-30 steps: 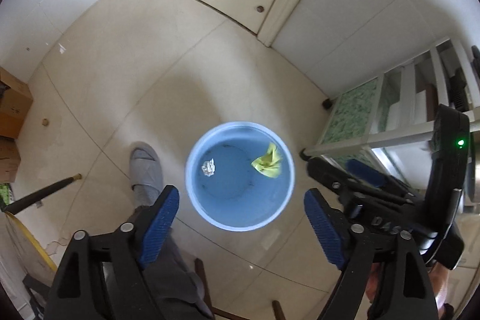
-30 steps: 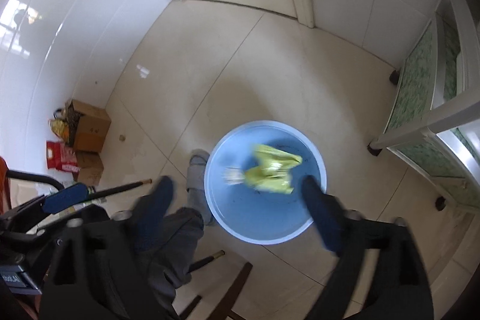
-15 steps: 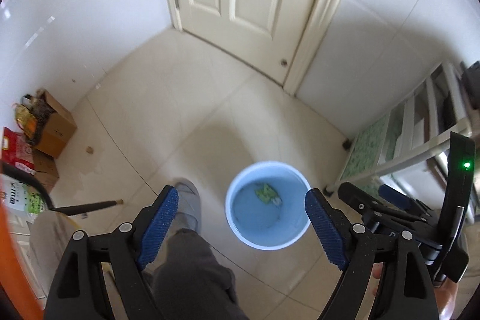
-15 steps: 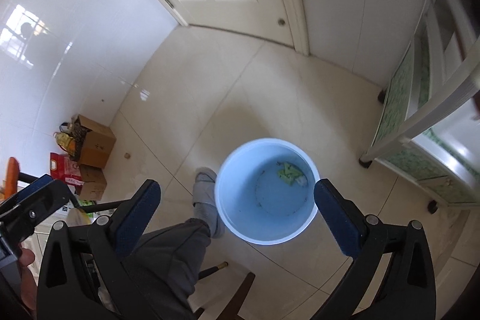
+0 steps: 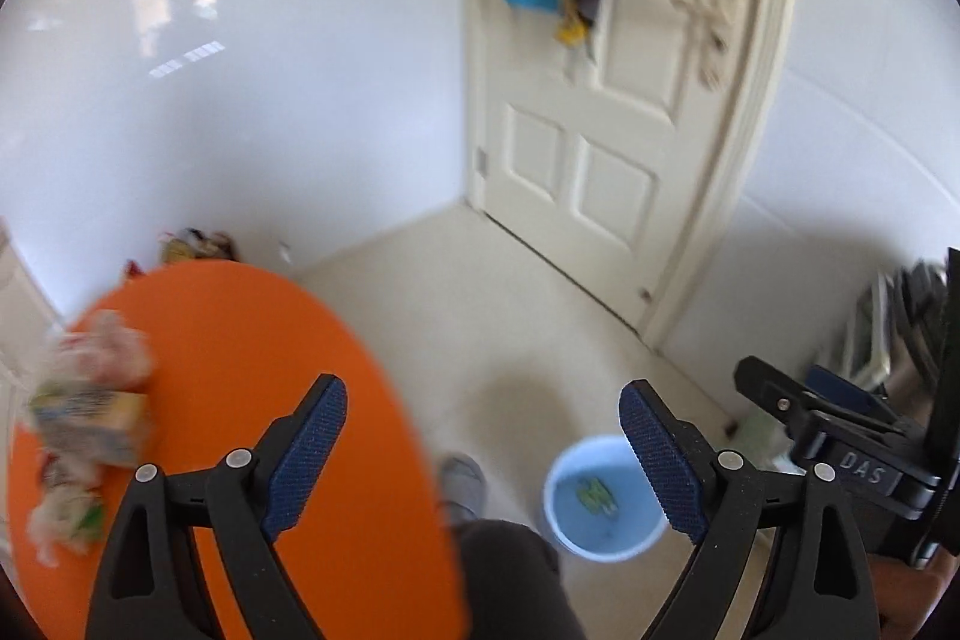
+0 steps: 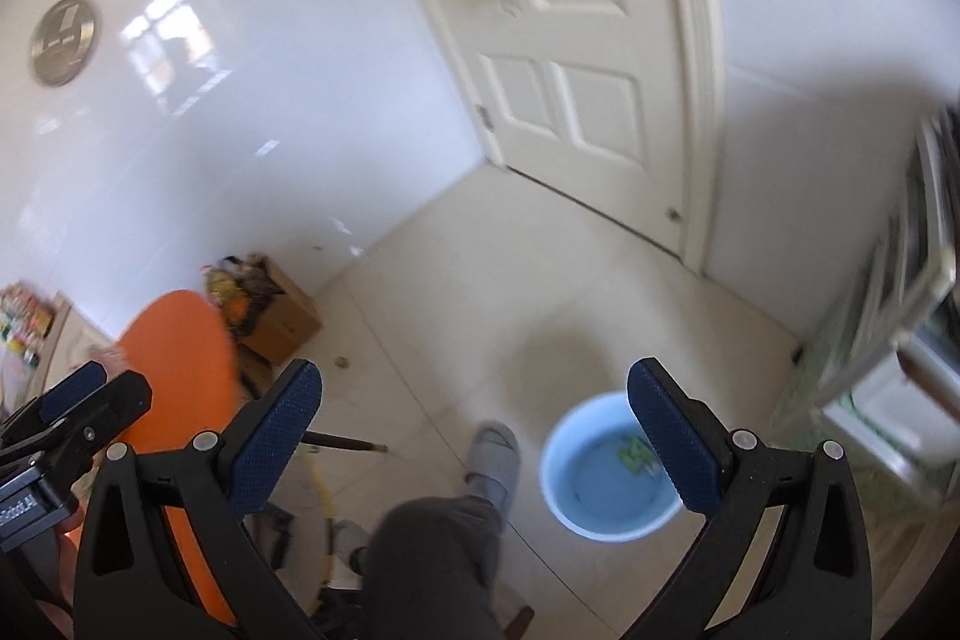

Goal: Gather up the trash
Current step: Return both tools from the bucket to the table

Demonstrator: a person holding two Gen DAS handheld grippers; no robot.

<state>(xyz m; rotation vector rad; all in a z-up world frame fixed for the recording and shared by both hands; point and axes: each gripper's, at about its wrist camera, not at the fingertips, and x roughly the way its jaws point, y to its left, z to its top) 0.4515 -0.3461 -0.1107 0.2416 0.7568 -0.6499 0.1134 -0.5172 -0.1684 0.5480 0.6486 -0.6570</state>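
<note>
Left wrist view, nearest first: the left gripper (image 5: pixel 483 451) has its blue-padded jaws spread wide with nothing between them, and they have just been opening further. Below it a grey trouser leg (image 5: pixel 510 574) runs down to a grey slipper (image 5: pixel 462 478) on the pale floor. Left of the jaws an orange round table (image 5: pixel 240 370) carries a blurred heap of trash (image 5: pixel 84 424), wrappers and crumpled tissue, too smeared to tell any long axis or which way it points; it lies well apart from the left finger, off to its outer side. Low on the floor, just inside the right finger, a blue bucket (image 5: pixel 600 496) stands upright, mouth up, with a yellow-green scrap (image 5: pixel 594 496) lying on its bottom. At the right edge the right gripper (image 5: pixel 840 436) shows from the side. Right wrist view: the right gripper (image 6: pixel 474 436) is likewise released and empty, its jaws having just widened; the bucket (image 6: pixel 600 478) sits partly behind its right finger, the scrap (image 6: pixel 636 454) inside. Farther off are a cardboard box (image 6: pixel 282 316) and a white door (image 6: pixel 570 70).
</note>
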